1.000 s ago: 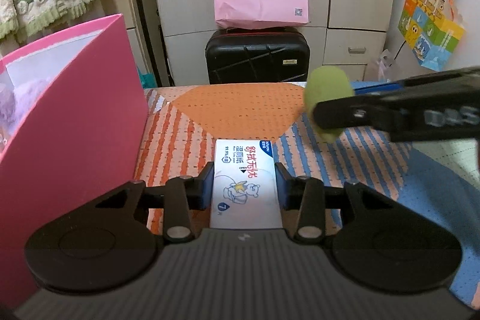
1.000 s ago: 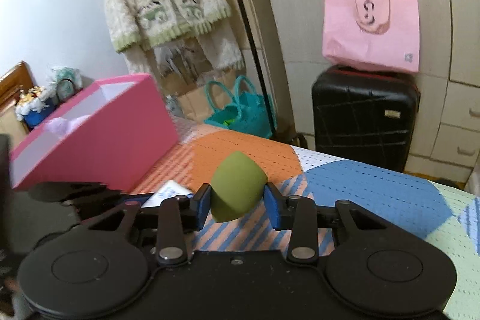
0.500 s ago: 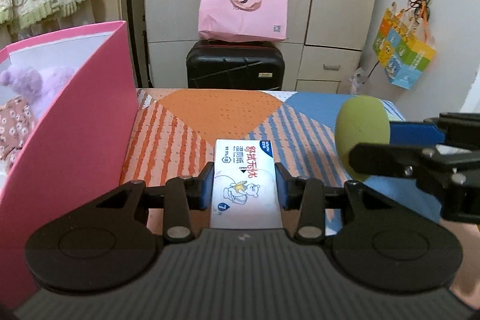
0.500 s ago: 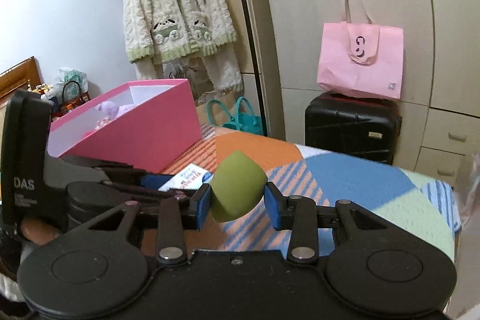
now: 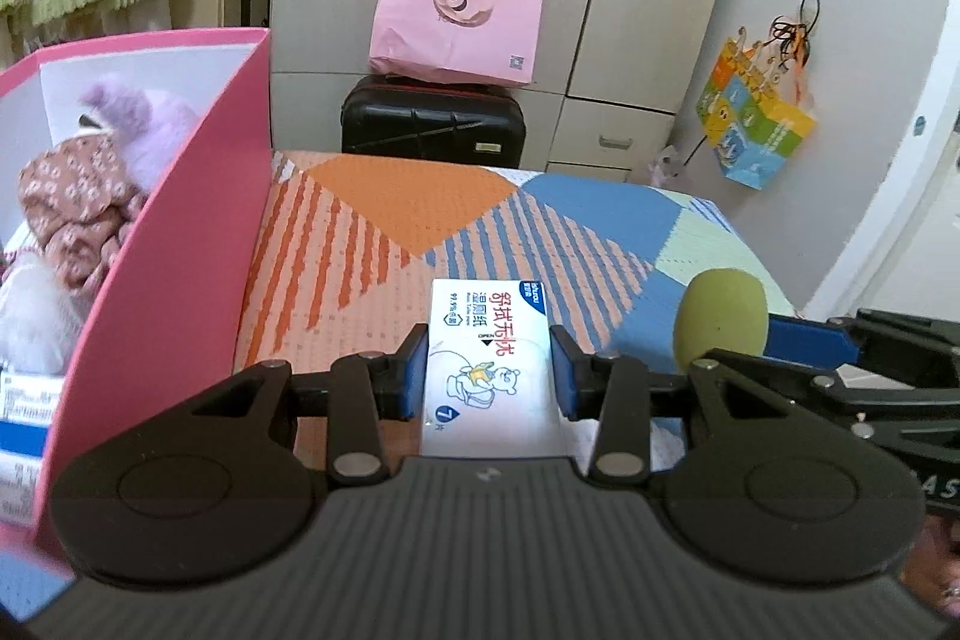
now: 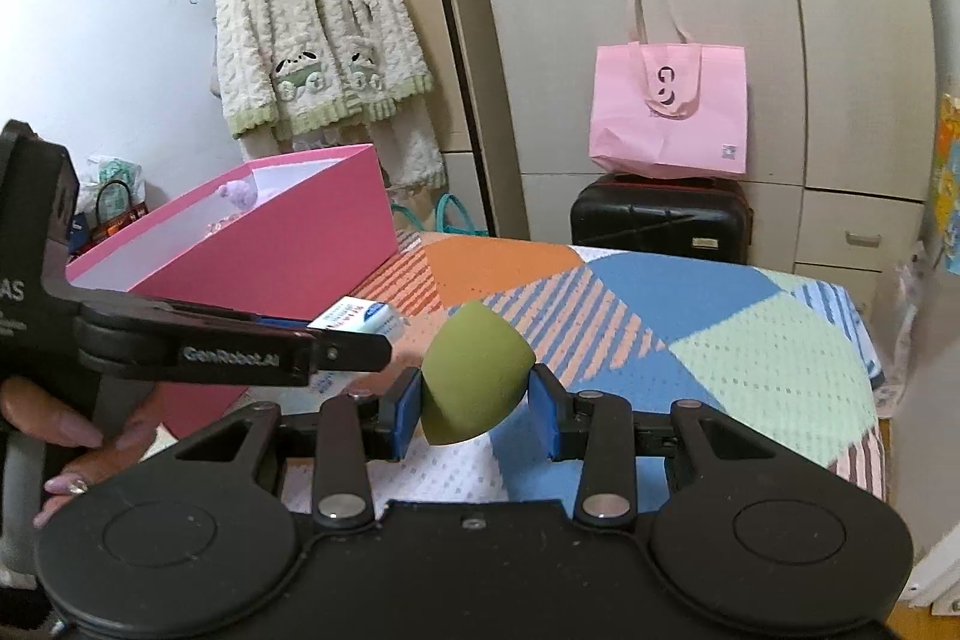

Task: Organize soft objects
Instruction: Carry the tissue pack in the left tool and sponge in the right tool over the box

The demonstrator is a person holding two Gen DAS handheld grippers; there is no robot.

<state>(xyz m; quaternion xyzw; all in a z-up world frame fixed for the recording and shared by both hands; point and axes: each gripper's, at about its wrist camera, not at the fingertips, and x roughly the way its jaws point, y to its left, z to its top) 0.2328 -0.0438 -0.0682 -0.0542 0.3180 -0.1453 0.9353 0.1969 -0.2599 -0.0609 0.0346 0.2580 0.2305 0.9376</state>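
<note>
Right of the pink box [image 5: 180, 244], the left gripper [image 5: 489, 370], marked "GenRobot.AI", pinches a wet-wipe pack [image 5: 489, 364]; the right gripper [image 6: 477, 409] squeezes a green sponge [image 6: 474, 370].

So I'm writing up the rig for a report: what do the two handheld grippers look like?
Both are matte black plastic. The left gripper and right gripper each have a ribbed body, two round discs, silver-riveted linkage bars and blue finger pads. White "GenRobot.AI" lettering runs along the left one's side. The hand wears polished nails.
</note>
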